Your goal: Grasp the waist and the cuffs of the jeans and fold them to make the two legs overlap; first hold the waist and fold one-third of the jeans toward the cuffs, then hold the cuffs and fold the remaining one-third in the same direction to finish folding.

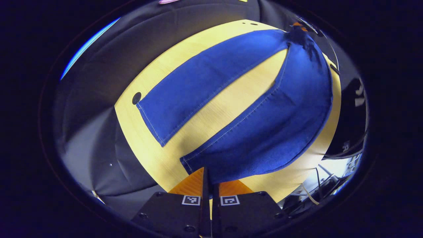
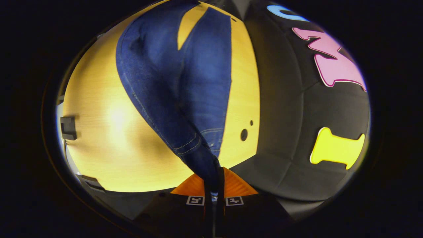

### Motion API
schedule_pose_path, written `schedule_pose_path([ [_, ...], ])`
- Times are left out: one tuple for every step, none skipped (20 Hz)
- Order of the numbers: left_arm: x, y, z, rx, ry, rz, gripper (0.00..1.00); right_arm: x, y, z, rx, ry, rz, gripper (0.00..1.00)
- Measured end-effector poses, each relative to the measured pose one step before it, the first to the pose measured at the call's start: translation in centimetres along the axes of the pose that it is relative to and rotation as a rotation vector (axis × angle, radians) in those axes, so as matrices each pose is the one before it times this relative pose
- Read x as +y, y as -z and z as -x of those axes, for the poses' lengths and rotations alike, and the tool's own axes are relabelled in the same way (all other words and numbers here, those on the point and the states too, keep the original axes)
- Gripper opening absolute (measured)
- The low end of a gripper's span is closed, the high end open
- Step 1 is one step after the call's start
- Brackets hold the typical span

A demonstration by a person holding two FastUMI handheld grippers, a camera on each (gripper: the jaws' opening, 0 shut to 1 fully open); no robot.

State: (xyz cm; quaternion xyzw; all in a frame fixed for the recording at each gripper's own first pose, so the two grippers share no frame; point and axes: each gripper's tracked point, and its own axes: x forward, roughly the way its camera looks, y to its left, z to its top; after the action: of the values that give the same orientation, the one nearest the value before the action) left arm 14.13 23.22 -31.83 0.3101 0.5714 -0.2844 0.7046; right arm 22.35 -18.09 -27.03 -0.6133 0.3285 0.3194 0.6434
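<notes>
In the left gripper view, the left gripper [image 1: 210, 185] at bottom centre has its fingers clenched on a cuff of the jeans [image 1: 264, 109], whose two legs spread across the yellow wooden surface [image 1: 224, 109] toward the upper right. In the right gripper view, the right gripper [image 2: 214, 191] at bottom centre pinches the waist, the denim rising toward the upper centre.

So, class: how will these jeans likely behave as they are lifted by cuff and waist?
The jeans probably hang floppy: cloth bulges between the left gripper and the table. Likely hefty, pulling taut from the right gripper. Rolling seems unlikely.
</notes>
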Motion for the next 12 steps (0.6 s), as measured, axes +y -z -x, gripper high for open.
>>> schedule_pose_path([
  [2.125,-1.578,-0.156,-0.00615,-0.01214,-0.00037,0.07,-1.643,-0.319,-1.008,-0.00217,-0.00244,-0.04505,0.08],
  [2.704,-1.646,-0.987,-0.01396,-0.01817,0.01095,0.07,-1.541,0.016,-1.072,0.00432,-0.00777,-0.06473,0.08],
  [2.073,-1.386,-1.093,-0.00557,0.00017,0.03945,0.07,-1.24,0.227,-1.08,0.01359,-0.01301,-0.08257,0.08],
  [1.686,-1.306,-1.2,-0.01797,0.00944,0.05383,0.08,-1.081,0.203,-1.171,0.00776,-0.00858,-0.08721,0.08],
  [1.343,-1.476,-1.325,-0.01545,0.01611,0.06716,0.08,-0.945,0.318,-1.449,0.02021,-0.00848,-0.10137,0.08],
  [0.925,-1.394,-0.659,-0.00916,0.0038,0.07953,0.08,-0.534,0.273,-1.484,0.02752,-0.01373,-0.09305,0.08],
  [0.95,-1.576,-0.997,-0.01899,-0.0064,0.07214,0.1,-1.071,0.158,-1.818,0.02023,-0.00639,-0.0812,0.08],
  [1.058,-1.79,-1.057,-0.02108,-0.01726,0.06406,0.07,-0.647,0.075,-1.156,0.02121,-0.00305,-0.06743,0.08],
  [0.974,-1.37,-1.277,-0.01716,-0.02318,0.05461,0.08,-0.545,-0.204,-1.052,0.01339,-0.00155,-0.07168,0.08],
  [0.493,-0.968,-1.072,-0.01407,-0.01989,0.0403,0.08,-0.192,-0.374,-0.648,0.0103,-0.00717,-0.06971,0.08],
  [0.892,-0.777,-1.291,-0.00834,-0.01875,0.02041,0.08,-0.136,-0.364,-0.537,0.01539,-0.01008,-0.06825,0.08],
  [0.765,-0.337,-1.193,-0.0038,-0.0139,0.01651,0.11,0.088,-0.366,-0.528,0.01328,-0.00737,-0.07315,0.08],
])
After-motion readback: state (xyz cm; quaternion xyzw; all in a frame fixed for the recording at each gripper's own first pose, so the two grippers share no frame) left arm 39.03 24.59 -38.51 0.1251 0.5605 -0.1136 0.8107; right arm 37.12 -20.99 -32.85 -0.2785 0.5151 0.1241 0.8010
